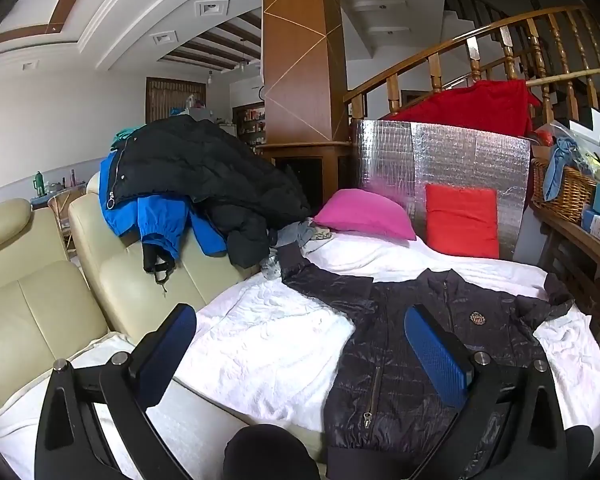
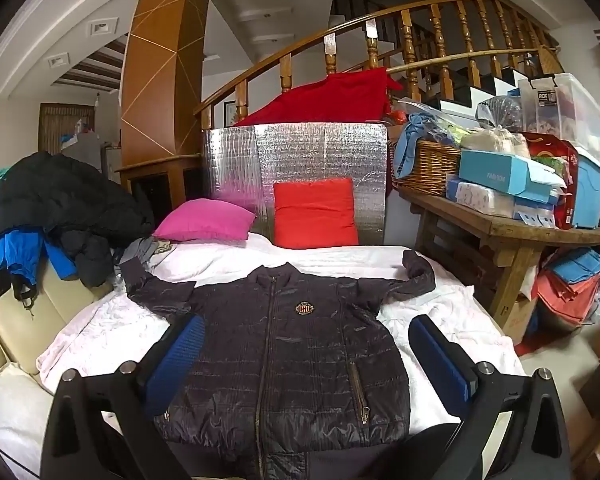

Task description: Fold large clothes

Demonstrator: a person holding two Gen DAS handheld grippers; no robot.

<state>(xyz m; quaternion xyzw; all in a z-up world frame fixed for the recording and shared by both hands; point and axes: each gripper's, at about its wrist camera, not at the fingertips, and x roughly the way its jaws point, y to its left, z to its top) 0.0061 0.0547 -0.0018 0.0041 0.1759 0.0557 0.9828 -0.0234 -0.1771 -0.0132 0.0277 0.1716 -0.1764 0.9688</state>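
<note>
Dark quilted jacket (image 2: pixel 292 352) flat, zipped, sleeves outspread

Bed (image 2: pixel 440 308) w/ white cover; jacket (image 2: pixel 284 360); pillows (image 2: pixel 316 212)

Left gripper (image 1: pixel 300 354): black angular linkage arms, silver round pivot pins, blue cross-hatched pads (image 1: pixel 436 360) on black fingers. Right gripper (image 2: pixel 306 360): same build, black frame, silver pins, blue textured pads (image 2: pixel 440 356).
</note>
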